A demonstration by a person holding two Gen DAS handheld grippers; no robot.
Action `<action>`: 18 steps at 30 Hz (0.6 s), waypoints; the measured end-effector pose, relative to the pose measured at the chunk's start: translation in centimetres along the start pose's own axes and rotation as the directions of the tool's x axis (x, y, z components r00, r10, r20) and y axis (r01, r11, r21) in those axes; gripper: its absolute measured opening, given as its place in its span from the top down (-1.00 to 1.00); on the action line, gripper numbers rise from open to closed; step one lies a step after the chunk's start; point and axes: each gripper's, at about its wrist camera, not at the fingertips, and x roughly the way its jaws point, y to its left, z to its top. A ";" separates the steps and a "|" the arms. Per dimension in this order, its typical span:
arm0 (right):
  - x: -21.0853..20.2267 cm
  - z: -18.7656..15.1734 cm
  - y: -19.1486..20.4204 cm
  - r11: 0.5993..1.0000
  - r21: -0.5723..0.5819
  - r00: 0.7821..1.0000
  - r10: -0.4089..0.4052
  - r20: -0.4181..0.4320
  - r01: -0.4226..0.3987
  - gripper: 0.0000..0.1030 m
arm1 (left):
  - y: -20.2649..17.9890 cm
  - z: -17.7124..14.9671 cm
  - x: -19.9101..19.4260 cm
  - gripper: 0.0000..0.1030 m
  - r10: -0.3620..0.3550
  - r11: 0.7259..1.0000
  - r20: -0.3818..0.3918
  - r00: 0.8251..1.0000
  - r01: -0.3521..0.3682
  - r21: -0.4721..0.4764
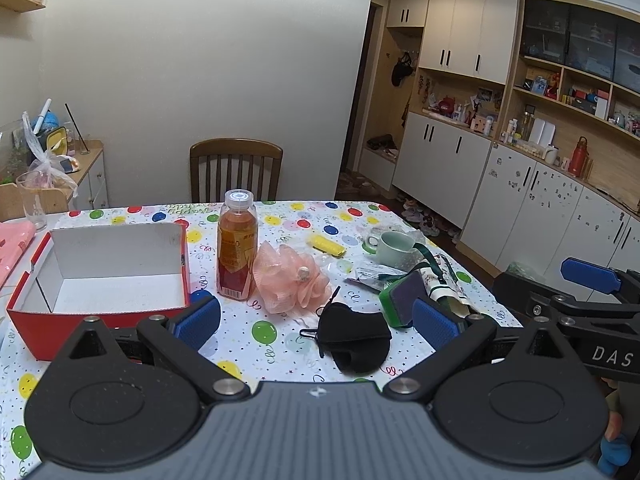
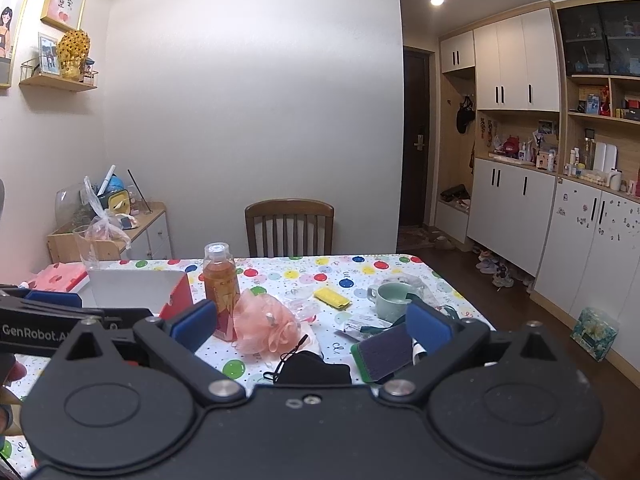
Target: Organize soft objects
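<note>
Hovering over the near edge of the table (image 1: 280,216), both grippers: left gripper (image 1: 316,318) spread wide, gripping nothing, pads (image 1: 198,320) apart above the balloon-print cloth; right gripper (image 2: 310,326) likewise released, empty. Sitting near the table's left edge: red box (image 1: 24,316), white inside, nothing in it. Standing just beside the box's right wall: orange drink bottle (image 1: 237,248), upright, cap on. Touching the bottle's right side: peach mesh bath pouf (image 1: 290,276). Lying between the left gripper's pads, close to the near edge: black face mask (image 1: 354,338), straps loose. Leaning tilted near the right edge: green-and-purple scrub sponge (image 1: 400,296), resting against a printed packet (image 1: 446,284). Lying toward the far right: yellow cloth roll (image 1: 326,244), with green mug (image 1: 394,246) near it. Showing at the table's far edge: wooden chair (image 1: 236,170).
</note>
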 end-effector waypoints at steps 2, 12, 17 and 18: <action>0.1 0.0 -0.1 1.000 0.003 1.000 -0.002 0.000 0.002 -0.96 | -0.2 0.0 0.2 -1.00 -0.001 1.000 0.001 1.000 0.001 0.004; 0.5 0.0 -0.6 1.000 0.003 1.000 -0.002 0.011 0.002 -0.96 | -0.6 0.2 0.6 -1.00 0.005 1.000 0.010 1.000 -0.005 0.022; 0.5 0.1 -0.8 1.000 0.000 1.000 0.000 0.021 0.000 -0.96 | -0.7 0.5 0.7 -1.00 0.003 1.000 0.016 1.000 -0.004 0.025; 0.5 0.1 -0.8 1.000 0.001 1.000 -0.001 0.022 0.001 -0.96 | -0.7 0.6 0.8 -1.00 0.002 1.000 0.016 1.000 -0.002 0.026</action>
